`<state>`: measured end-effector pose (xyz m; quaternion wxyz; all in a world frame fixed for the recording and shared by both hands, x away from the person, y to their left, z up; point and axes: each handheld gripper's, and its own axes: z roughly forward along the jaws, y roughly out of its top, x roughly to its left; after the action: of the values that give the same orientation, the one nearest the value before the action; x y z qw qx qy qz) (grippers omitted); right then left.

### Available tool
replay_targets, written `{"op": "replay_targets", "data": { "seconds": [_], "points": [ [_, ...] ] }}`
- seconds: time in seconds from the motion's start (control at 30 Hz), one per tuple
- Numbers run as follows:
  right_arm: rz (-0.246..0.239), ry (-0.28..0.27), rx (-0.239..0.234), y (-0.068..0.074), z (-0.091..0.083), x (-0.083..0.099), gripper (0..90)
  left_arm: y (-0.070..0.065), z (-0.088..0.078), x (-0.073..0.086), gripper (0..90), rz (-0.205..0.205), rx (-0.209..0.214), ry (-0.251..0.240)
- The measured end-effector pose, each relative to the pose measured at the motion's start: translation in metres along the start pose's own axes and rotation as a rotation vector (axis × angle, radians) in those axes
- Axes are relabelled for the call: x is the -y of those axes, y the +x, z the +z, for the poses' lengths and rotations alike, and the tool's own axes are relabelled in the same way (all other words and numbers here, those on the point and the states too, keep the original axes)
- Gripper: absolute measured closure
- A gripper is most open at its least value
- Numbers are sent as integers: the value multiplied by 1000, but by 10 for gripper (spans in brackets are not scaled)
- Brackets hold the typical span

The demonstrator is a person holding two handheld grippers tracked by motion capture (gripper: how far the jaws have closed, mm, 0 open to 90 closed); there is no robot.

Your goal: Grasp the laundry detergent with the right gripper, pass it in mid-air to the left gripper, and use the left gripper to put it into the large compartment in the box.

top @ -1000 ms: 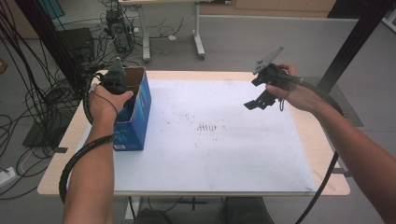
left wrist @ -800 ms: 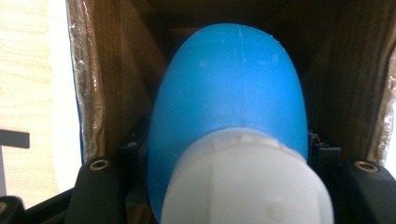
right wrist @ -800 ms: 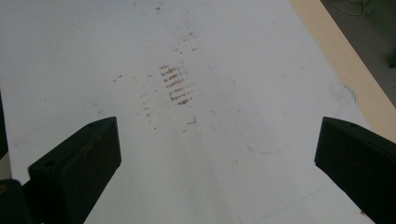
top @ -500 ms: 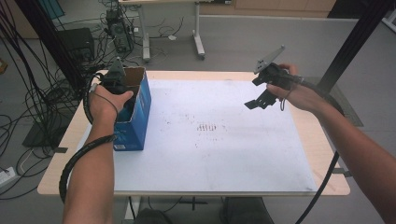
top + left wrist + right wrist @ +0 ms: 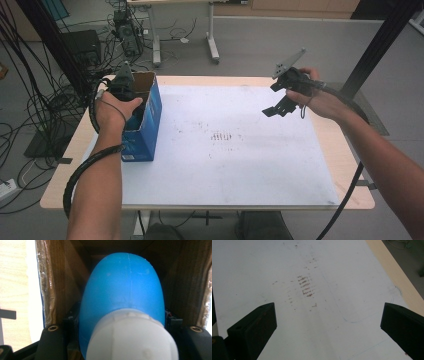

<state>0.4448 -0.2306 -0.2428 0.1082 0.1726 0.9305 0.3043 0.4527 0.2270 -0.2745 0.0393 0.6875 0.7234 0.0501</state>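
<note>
Your left claw (image 5: 120, 345) is clamped on a blue bottle (image 5: 122, 295) by its body just below the white cap (image 5: 132, 335), and the bottle sits down inside the open blue box (image 5: 145, 125) at the left side of the bench (image 5: 300, 200). Judging by that, you are either lifting the bottle out or setting it in; which of the two cannot be told. Either way the next move calls for a straight vertical path, since the cardboard walls stand close on both sides. Your right claw (image 5: 327, 322) hangs above the white sheet (image 5: 337, 270) with its jaws spread wide and nothing between them. The bottle's lower end and the box floor are hidden in shadow, and from above your left hand (image 5: 117, 107) covers the bottle.
</note>
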Motion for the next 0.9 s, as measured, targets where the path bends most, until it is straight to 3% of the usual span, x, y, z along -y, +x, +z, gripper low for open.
{"op": "replay_targets", "data": {
  "seconds": [0.53, 0.9],
  "points": [
    [-1, -2, 0, 0, 0, -1, 4, 1, -4, 1, 337, 2, -10, -9],
    [-12, -5, 9, 2, -3, -4, 4, -1, -23, 3, 300, 20, -22, -35]
  ]
}}
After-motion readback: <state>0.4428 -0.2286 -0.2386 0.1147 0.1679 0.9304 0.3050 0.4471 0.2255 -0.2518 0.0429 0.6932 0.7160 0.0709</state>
